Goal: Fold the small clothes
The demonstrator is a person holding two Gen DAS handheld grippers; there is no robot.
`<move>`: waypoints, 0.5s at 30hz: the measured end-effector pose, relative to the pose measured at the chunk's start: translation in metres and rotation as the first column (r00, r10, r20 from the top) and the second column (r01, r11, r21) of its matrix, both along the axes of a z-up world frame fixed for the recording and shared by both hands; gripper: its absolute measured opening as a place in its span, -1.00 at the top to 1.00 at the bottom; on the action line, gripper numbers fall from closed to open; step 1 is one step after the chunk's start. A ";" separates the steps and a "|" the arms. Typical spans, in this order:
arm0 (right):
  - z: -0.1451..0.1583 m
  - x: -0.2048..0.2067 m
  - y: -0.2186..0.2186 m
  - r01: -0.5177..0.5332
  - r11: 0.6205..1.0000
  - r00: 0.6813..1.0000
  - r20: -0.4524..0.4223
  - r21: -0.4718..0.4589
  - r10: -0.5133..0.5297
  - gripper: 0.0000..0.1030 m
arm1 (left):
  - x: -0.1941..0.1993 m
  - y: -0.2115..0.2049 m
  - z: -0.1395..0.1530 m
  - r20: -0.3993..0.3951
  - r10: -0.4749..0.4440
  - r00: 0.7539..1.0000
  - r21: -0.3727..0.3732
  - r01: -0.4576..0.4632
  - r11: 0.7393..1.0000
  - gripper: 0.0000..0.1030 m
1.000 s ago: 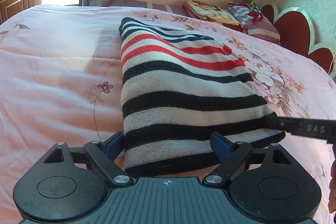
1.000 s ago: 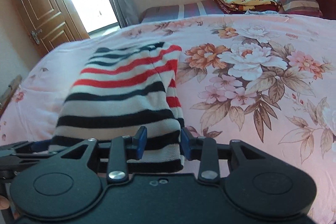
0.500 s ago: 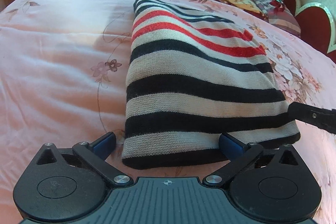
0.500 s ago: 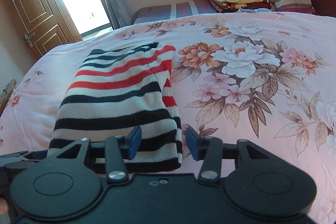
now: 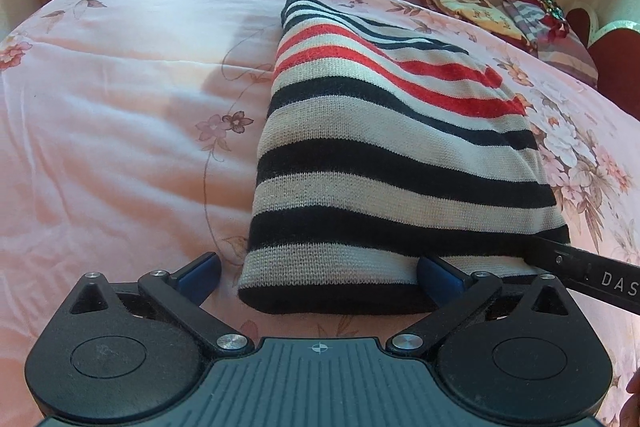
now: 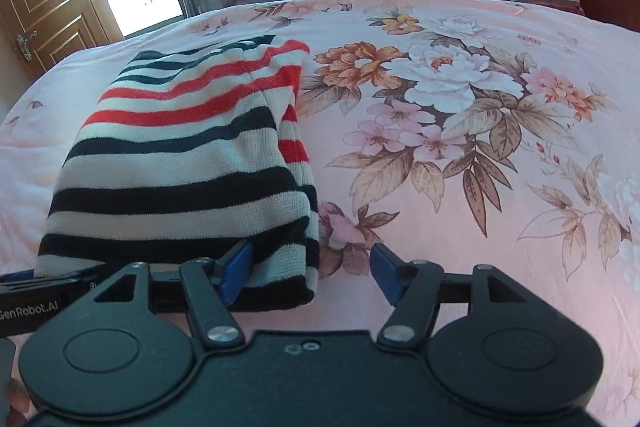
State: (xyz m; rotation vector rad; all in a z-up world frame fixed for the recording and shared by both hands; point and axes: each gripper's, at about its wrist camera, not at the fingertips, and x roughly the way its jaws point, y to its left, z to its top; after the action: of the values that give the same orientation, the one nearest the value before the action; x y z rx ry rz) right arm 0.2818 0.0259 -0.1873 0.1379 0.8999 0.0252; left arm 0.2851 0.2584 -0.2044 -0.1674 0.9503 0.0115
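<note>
The folded sweater (image 5: 392, 163) lies centre frame; left gripper (image 5: 318, 277) wide, right gripper (image 6: 310, 273) just opening, apparently releasing its hem.

The sweater (image 5: 384, 163) is cream with black stripes and a band of red ones farther up. The bedspread (image 6: 500, 227) is pink, printed with white, pink and orange flowers and brown leaves. Both claws are black with blue pads (image 6: 236, 267). The door (image 6: 36, 3) is brown wood.
</note>
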 end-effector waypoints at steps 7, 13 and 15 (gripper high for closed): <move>0.021 -0.013 -0.001 -0.039 0.999 0.999 0.034 0.036 0.038 -0.40 | -0.009 0.003 0.004 0.006 0.010 1.000 -0.025 -0.010 1.000 -1.00; 0.054 -0.043 -0.009 -0.156 0.986 0.986 0.060 0.062 0.153 -0.70 | -0.050 -0.006 0.054 0.130 -0.028 0.991 0.107 0.014 0.994 -0.99; 0.063 -0.057 -0.013 -0.216 0.973 0.976 0.055 0.084 0.212 -0.72 | -0.067 -0.006 0.072 0.147 -0.031 0.989 0.094 0.017 0.995 -0.99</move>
State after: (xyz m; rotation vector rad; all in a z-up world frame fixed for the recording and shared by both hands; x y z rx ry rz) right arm 0.2247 0.0124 -0.1245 0.1229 0.8656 0.2695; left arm 0.2180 0.2525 -0.1319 -0.0695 0.8012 0.0206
